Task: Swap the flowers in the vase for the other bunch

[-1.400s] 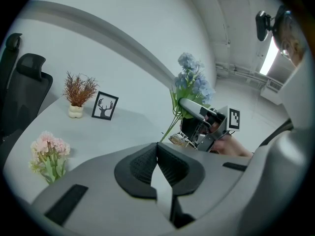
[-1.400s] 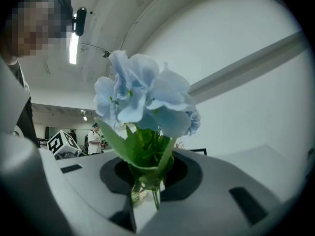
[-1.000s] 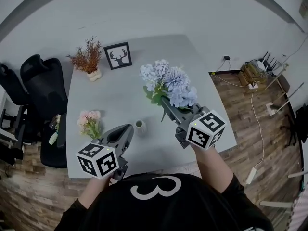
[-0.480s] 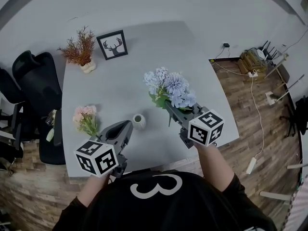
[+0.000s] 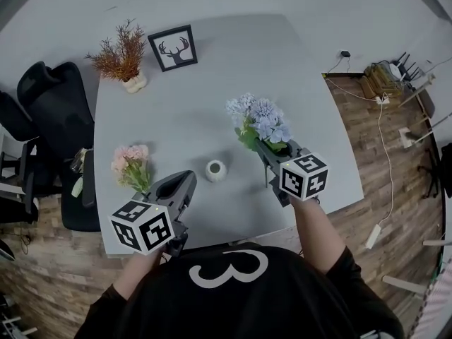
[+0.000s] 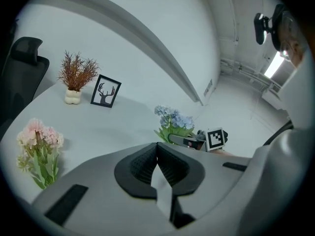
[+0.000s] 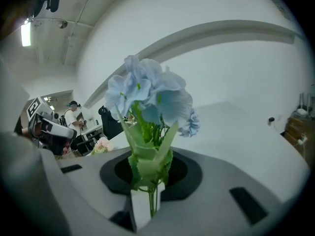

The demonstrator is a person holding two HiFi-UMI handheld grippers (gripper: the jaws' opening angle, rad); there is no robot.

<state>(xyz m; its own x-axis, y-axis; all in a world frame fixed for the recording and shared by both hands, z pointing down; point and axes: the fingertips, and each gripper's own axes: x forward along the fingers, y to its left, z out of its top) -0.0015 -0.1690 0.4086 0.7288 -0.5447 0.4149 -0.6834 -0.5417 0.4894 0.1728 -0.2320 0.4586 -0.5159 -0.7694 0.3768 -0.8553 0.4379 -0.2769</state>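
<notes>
A grey bench (image 5: 212,97) fills the middle of the head view, with a black office chair (image 5: 49,111) at its left edge. The blue hydrangea bunch (image 5: 258,119) is in the right tongs (image 5: 263,147), which are clamped on its green stems, blooms pointing away from the person, right of the vase and apart from it. The pink flower bunch (image 5: 131,164) lies near the bench's left edge, just beside the left tongs (image 5: 189,182), whose jaws are together on nothing. At the far side stand a framed deer picture (image 5: 173,48) and a reddish dried plant (image 5: 121,55) in a white pot. The small white vase (image 5: 216,170) stands upright between the two tongs.
</notes>
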